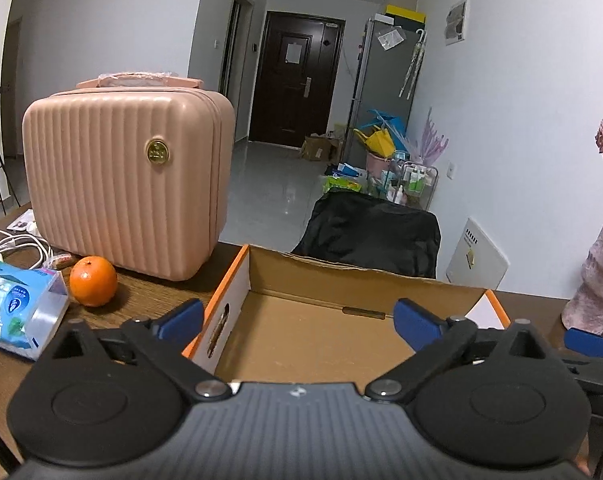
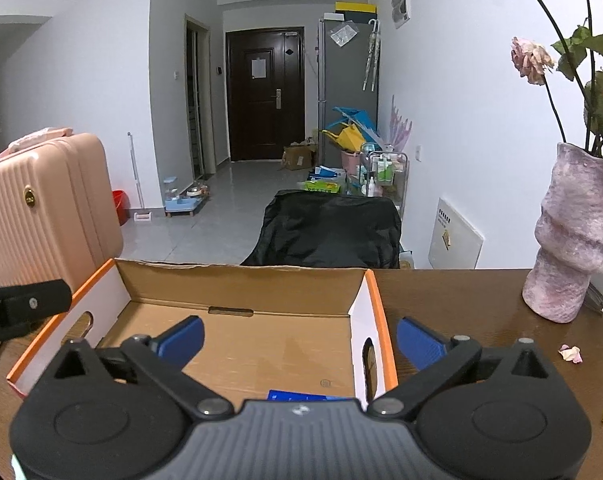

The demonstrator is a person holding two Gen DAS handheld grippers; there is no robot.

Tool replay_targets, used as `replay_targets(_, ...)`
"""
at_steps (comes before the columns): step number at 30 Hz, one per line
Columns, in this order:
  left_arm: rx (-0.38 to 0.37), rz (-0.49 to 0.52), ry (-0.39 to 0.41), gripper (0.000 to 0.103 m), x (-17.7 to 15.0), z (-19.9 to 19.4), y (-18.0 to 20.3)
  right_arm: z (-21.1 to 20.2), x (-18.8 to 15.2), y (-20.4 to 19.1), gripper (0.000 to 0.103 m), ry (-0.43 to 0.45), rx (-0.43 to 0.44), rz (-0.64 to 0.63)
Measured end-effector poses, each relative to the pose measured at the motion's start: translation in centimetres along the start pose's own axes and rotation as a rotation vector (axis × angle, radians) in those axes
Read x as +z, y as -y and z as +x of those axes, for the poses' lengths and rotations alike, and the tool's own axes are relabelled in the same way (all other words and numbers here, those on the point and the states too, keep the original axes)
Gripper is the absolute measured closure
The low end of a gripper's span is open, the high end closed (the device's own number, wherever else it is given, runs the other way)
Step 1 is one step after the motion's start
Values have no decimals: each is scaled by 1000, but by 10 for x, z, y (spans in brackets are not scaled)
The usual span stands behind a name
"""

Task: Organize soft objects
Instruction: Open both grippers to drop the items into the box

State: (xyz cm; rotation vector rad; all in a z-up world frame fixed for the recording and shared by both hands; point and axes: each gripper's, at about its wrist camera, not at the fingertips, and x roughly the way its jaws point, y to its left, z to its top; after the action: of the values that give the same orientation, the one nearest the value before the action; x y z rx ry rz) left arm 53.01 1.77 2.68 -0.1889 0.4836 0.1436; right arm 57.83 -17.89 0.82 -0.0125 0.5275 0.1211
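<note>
An open cardboard box [image 1: 361, 284] with an orange rim sits on the brown table, its floor bare in the left wrist view. My left gripper [image 1: 299, 316] hangs open above it with nothing between the blue pads. A soft blue-and-white tissue pack [image 1: 17, 312] lies on the table to the left of the box. In the right wrist view my right gripper [image 2: 300, 334] is open over the box [image 2: 241, 284]; one finger is above the floor, the other outside the right wall. A flat blue item [image 2: 301, 395] lies in the box's near end, mostly hidden by the gripper body.
A pink ribbed suitcase [image 1: 121, 184] stands at the back left with an orange [image 1: 93, 286] and white cables [image 1: 17, 244] beside it. A pink vase [image 2: 569, 240] of wilted flowers stands right of the box, with petals [image 2: 571, 353] on the table. A black-covered chair [image 2: 325, 232] stands behind the table.
</note>
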Motion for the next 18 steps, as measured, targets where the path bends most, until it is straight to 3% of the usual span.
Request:
replay_targets(12, -6, 15, 17, 0, -3, -15, -5, -23, -4, 3, 0, 31, -4, -19)
replay_targets(18, 23, -2, -29, 0, -6, -9, -20, -40, -16, 4, 0, 49, -17, -49)
